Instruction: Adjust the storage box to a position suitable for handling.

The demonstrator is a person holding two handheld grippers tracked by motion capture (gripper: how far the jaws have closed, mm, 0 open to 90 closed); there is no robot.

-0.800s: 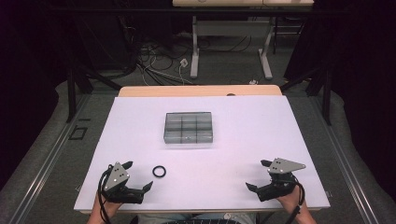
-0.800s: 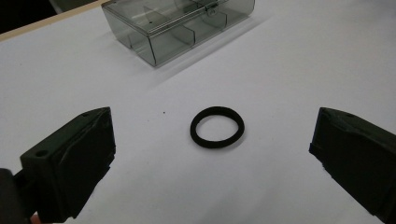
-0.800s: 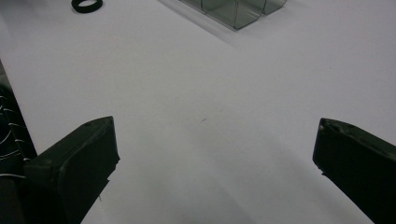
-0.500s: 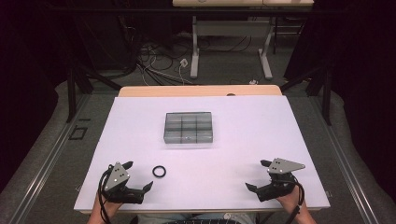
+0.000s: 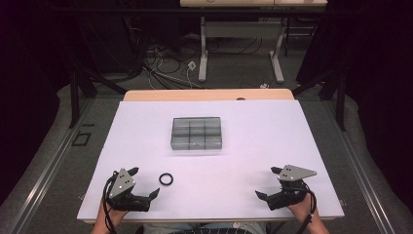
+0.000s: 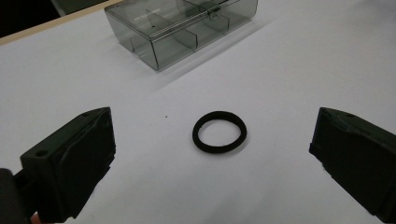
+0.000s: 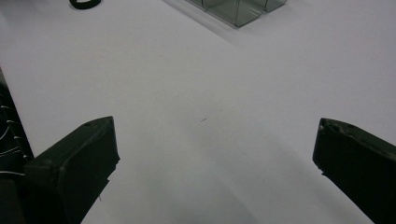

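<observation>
A black rubber ring lies flat on the white table, near its front left. My left gripper rests just left of the ring, open, with nothing between its jaws. In the left gripper view the ring lies a short way ahead, centred between the wide-apart jaws of the left gripper. At the front right, my right gripper is open and empty over bare table; in the right gripper view its jaws frame white surface. A clear lidded box with compartments sits mid-table.
The compartment box stands beyond the ring in the left gripper view. In the right gripper view the box and ring touch the top edge. A wooden strip borders the table's far edge; table legs and cables lie beyond.
</observation>
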